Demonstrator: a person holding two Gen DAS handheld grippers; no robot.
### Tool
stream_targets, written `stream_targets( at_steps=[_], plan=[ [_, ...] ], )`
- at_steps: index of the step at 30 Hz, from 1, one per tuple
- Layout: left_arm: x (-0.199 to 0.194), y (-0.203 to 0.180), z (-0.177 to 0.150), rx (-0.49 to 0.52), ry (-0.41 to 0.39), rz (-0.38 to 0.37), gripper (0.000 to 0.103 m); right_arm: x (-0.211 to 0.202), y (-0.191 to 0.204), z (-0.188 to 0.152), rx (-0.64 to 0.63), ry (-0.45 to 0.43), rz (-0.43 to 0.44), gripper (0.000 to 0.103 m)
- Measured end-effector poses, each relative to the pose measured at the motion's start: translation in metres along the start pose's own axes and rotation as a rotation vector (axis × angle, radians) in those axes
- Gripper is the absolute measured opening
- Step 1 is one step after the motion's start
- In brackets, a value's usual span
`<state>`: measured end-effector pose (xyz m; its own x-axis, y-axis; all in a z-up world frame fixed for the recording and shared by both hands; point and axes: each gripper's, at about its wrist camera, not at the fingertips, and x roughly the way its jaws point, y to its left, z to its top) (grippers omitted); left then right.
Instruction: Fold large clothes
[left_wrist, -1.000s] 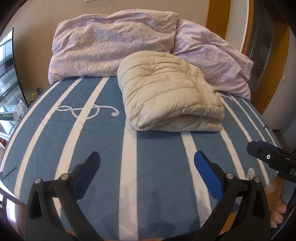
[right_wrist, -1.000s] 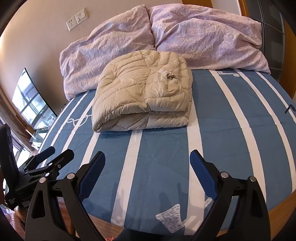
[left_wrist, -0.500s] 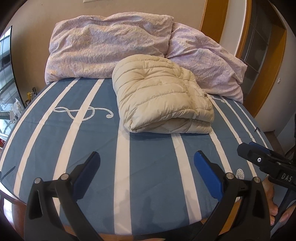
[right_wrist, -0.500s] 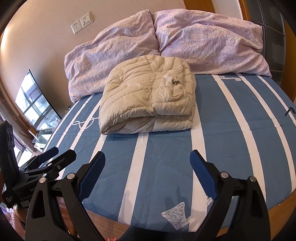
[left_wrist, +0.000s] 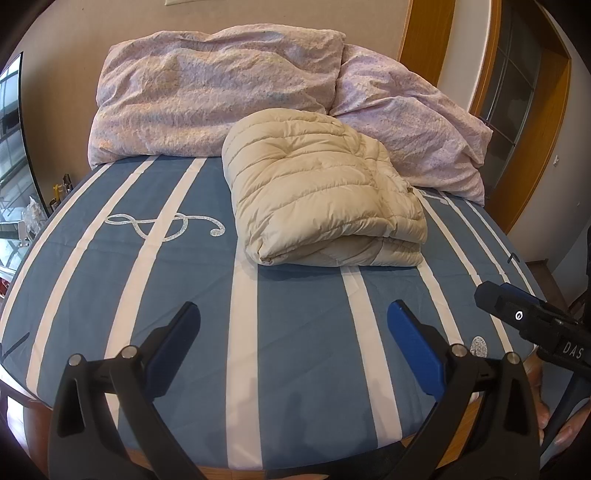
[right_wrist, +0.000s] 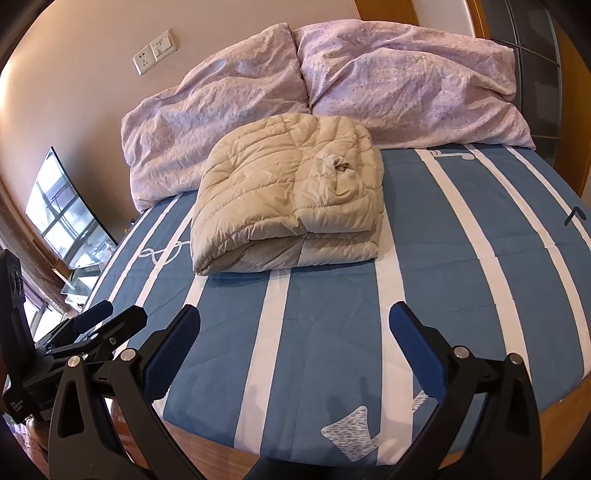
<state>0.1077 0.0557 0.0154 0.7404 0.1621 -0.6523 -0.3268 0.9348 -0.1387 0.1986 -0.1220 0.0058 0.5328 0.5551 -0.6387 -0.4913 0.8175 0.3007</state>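
A beige quilted down jacket (left_wrist: 321, 195) lies folded into a thick rectangular bundle on the blue and white striped bed (left_wrist: 184, 288), in front of the pillows. It also shows in the right wrist view (right_wrist: 288, 192), with a bunched knot of fabric on top. My left gripper (left_wrist: 291, 325) is open and empty, over the foot of the bed, well short of the jacket. My right gripper (right_wrist: 295, 325) is open and empty, also near the foot edge. Each gripper appears at the edge of the other's view, the right gripper (left_wrist: 524, 317) and the left gripper (right_wrist: 103, 321).
Two lilac pillows (left_wrist: 218, 96) (left_wrist: 410, 125) lean on the wall at the head of the bed. A window (right_wrist: 66, 218) is at the left. A wooden door frame (left_wrist: 535, 110) stands at the right. The wooden bed frame (right_wrist: 561, 424) edges the foot.
Both grippers have drawn back from the jacket toward the foot of the bed, so more of the bed edge shows. The folded jacket has not moved. Both stay open.
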Motion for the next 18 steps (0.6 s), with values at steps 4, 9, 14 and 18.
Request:
stream_targets(
  at_steps=[4, 9, 14, 18],
  plan=[
    [-0.0005, -0.0003, 0.0001, 0.000, -0.001, -0.002, 0.101, -0.0001, 0.0007, 0.0007, 0.001, 0.000, -0.001, 0.102],
    [-0.0010, -0.0035, 0.0027, 0.007, -0.002, -0.007, 0.101, -0.0014, 0.0011, 0.0006, 0.001, -0.002, 0.001, 0.102],
    [-0.0006, -0.0058, 0.0034, 0.009, -0.001, -0.008, 0.101, -0.0011, 0.0024, 0.0006, -0.001, 0.002, 0.003, 0.102],
    [-0.0002, -0.0061, 0.0034, 0.012, 0.002, -0.010, 0.101, -0.0007, 0.0023, 0.0005, 0.001, 0.001, 0.002, 0.102]
  ],
)
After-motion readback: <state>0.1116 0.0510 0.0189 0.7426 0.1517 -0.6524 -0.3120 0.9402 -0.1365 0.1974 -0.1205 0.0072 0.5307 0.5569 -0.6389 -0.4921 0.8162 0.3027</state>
